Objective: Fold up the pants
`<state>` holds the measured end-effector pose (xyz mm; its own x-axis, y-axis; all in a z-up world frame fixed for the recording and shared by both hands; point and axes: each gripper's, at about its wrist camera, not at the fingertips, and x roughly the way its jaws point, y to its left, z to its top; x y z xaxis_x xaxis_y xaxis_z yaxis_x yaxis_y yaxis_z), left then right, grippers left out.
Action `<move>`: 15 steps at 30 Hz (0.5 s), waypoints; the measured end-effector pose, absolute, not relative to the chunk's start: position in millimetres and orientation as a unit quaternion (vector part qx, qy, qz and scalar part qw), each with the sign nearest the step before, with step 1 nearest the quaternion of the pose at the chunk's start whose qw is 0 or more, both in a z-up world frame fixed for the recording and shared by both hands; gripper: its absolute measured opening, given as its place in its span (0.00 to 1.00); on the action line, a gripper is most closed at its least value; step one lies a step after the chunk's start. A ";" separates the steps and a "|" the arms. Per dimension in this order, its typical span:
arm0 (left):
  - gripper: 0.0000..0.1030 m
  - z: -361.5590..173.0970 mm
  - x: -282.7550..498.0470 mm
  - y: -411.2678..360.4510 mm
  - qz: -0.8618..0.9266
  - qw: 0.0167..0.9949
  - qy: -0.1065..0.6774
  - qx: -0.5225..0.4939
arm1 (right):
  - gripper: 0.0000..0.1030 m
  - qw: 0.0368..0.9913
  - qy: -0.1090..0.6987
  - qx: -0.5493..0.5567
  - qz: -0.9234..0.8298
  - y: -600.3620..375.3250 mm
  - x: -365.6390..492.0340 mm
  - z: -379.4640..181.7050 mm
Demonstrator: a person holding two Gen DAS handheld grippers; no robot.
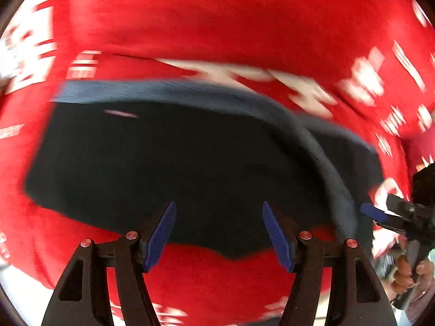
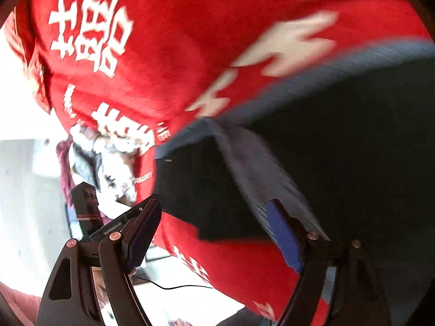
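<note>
from the left wrist view i see the left claw [image 1: 218,233] hanging above the pants [image 1: 174,168], its two blue pads [image 1: 160,237] standing part-way apart with nothing between them; the dark cloth lies beyond the tips, not pinched. the pants are a dark navy bundle, already folded over, lying flat on a red cloth [image 1: 190,21] printed with white characters. a ribbed, lighter blue band [image 1: 152,89] runs along the far edge of the pants, and a second thick folded edge curves down the pants' right side. everything here is smeared by motion blur, so finer detail of the fabric i cannot make out. just beyond that right edge of the pants, the right claw [image 1: 380,213] pokes in from the side, one blue pad showing, and below it a hand [image 1: 410,274] grips its handle.

in the right wrist view, the right claw [image 2: 217,233] is spread wide. its right pad [image 2: 284,237] sits at the ribbed edge of the pants [image 2: 339,149]; whether it touches the fabric i cannot tell. its left pad is well clear of the pants, over the edge of the red cloth [image 2: 168,62]. a corner of the folded pants lies between the two pads, unpressed. left of the red cloth is a bright white floor with a thin black cable [image 2: 179,287] across it.
</note>
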<state>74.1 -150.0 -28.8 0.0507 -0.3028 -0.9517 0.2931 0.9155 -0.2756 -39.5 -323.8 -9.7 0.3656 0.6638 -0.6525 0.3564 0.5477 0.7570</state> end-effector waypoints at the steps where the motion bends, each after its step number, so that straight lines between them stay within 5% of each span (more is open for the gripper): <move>1: 0.66 -33.5 63.1 -170.7 -0.231 0.711 0.664 -0.002 | 0.81 0.685 0.551 0.469 0.084 -335.5 -68.5 -9.0; 15: 0.66 -77.4 -23.8 -334.6 -0.388 0.611 0.689 0.031 | 0.80 0.630 0.500 0.556 -0.208 -411.6 -350.4 -49.9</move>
<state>-23.8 -334.6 -77.4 -0.2509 -0.4317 -0.8664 0.5174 0.6967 -0.4969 -350.4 -411.6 -49.9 0.4130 0.2942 -0.8619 0.8187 0.2947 0.4929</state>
